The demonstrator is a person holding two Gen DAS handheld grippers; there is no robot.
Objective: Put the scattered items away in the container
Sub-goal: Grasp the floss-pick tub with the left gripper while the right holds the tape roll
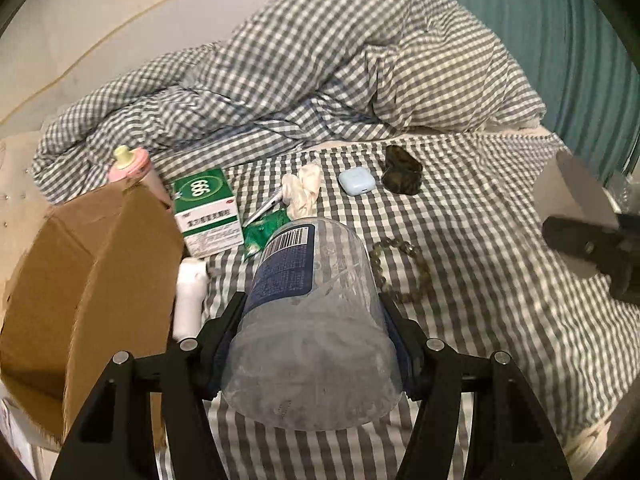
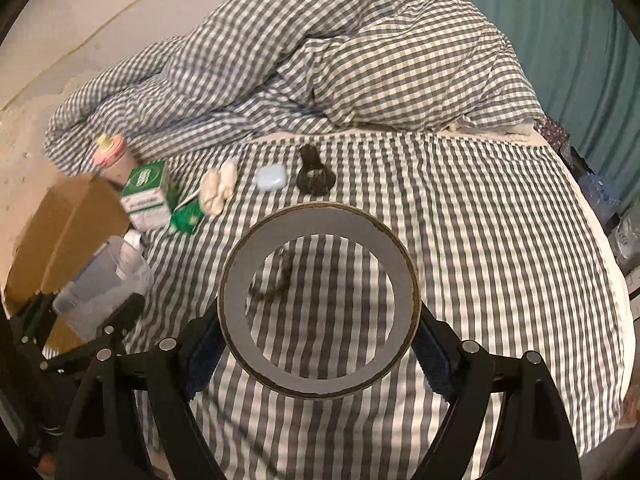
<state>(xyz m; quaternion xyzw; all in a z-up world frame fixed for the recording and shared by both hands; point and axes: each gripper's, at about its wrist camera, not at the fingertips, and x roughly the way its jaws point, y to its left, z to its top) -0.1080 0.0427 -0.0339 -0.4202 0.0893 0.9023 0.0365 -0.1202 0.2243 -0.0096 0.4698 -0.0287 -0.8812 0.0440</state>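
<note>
The left hand-held gripper (image 1: 312,344) clamps a clear plastic jar (image 1: 312,320) beside the cardboard box (image 1: 80,280); the right hand-held gripper (image 2: 320,340) grips a tape roll (image 2: 319,300) above the bed (image 2: 500,260). The smooth jar may slip.

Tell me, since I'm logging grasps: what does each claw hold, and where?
Left claw: clear plastic jar, gripped across its sides. Right claw: tape roll, clamped across its outer rim.

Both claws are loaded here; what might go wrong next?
1. The clear plastic jar in the left claw looks smooth and rounded, so it may slip.
2. The cardboard box flap leans beside it and may snag it.
3. The tape roll in the right claw may twist free.
</note>
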